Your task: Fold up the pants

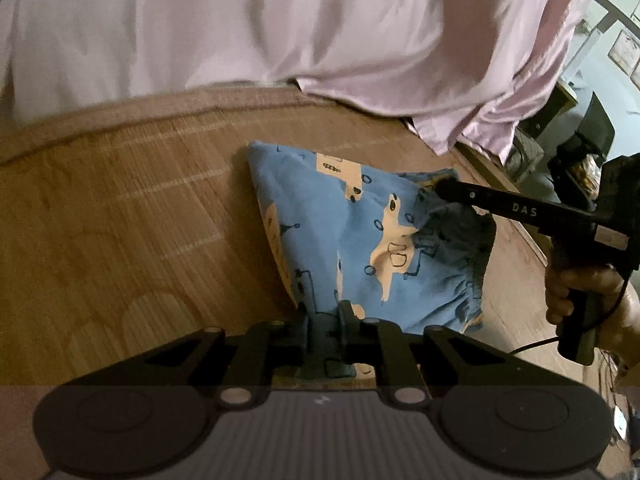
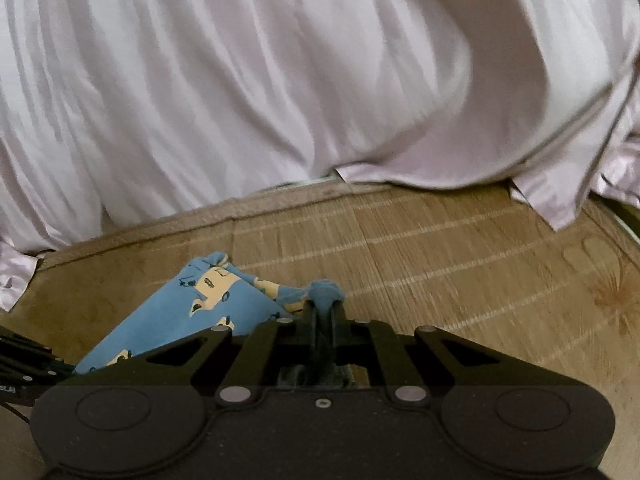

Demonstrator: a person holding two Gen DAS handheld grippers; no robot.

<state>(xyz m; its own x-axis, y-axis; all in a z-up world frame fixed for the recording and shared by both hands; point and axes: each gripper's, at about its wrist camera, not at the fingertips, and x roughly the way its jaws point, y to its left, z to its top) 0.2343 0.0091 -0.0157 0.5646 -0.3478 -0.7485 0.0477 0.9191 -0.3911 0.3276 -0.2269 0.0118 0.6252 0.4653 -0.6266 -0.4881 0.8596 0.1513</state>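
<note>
The blue pants (image 1: pixel 344 216) with a cream vehicle print lie folded on a woven bamboo mat (image 1: pixel 120 216). My left gripper (image 1: pixel 325 316) is shut on the near edge of the cloth. In the left wrist view the right gripper (image 1: pixel 434 192) reaches in from the right, held by a hand (image 1: pixel 576 288), and pinches the gathered waistband. In the right wrist view the pants (image 2: pixel 188 316) stretch to the left and my right gripper (image 2: pixel 323 312) is shut on a bunched blue fold. The left gripper's black linkage (image 2: pixel 28 360) shows at the far left there.
A pale pink satin sheet (image 1: pixel 280 28) is heaped along the mat's far edge and drapes over it at the right (image 2: pixel 552 200). Bare mat (image 2: pixel 460 264) spreads to the right of the pants. Dark furniture and wall pictures (image 1: pixel 592 128) stand beyond the bed.
</note>
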